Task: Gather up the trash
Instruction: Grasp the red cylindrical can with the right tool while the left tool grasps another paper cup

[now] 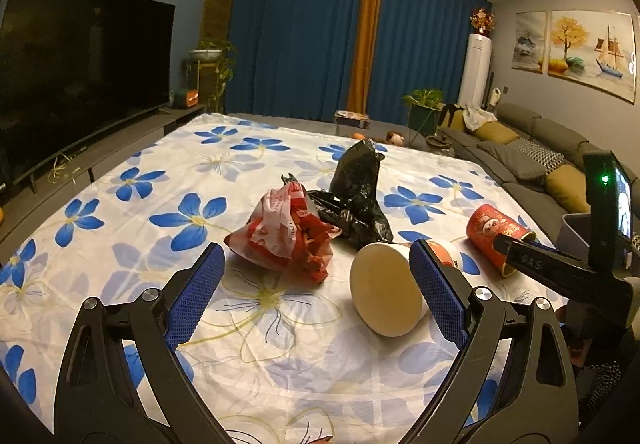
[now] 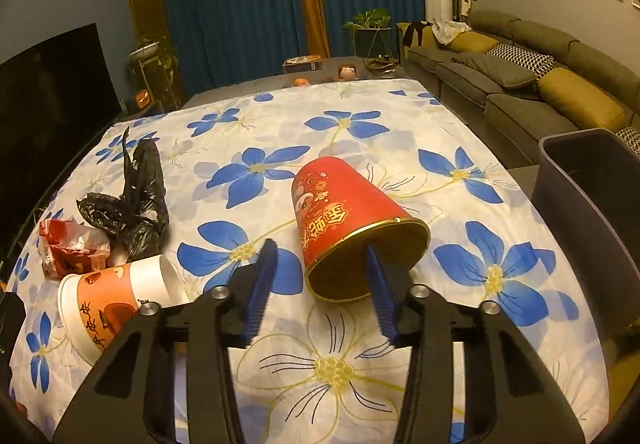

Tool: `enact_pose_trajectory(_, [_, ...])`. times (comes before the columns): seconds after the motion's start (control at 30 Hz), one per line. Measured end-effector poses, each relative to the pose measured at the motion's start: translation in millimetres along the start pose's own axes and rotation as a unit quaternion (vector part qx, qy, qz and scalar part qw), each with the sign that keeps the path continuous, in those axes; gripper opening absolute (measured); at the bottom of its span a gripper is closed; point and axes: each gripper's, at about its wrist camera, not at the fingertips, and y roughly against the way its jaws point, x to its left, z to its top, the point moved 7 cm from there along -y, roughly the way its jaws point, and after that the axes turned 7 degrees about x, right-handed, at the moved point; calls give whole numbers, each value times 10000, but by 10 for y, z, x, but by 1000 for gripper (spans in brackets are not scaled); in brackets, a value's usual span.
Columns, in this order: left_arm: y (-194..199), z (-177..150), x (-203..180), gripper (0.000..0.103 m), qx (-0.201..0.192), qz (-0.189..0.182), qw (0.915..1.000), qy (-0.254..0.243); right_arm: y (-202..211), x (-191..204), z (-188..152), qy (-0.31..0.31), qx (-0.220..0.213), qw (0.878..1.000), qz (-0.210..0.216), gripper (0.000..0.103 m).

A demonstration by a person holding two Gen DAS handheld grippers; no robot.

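The right tool is straddling the red tube's rim, not yet pinching, while the left tool is hanging spread over the bench.

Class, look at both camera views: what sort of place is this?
Most likely a home living room: a large television, a long grey sofa with cushions, and full-length blue curtains.

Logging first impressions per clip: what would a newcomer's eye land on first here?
The blue-flowered tablecloth dominates. On it a red cup lies on its side, with one finger of the right gripper inside its mouth. Left of it lie an orange-and-white cup and crumpled red and black bags.
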Motion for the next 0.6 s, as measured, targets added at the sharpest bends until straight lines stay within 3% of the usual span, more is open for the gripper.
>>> enact_pose_trajectory(0.2, [3,-10,-45,92,19,-160,9999,-53,-39,59,2,116,25,9999,104,30])
enact_pose_trajectory(0.4, [-28,-40,-131,91,108,-310,9993,-160,-40,94,-18,216,9,9996,201,8])
enact_pose_trajectory(0.5, [-43,-57,-180,88,161,-424,9988,-199,32,86,-26,236,-88,9994,250,5])
enact_pose_trajectory(0.6, [-117,-78,-269,76,331,-601,9973,-271,100,77,-34,233,-161,9992,278,5])
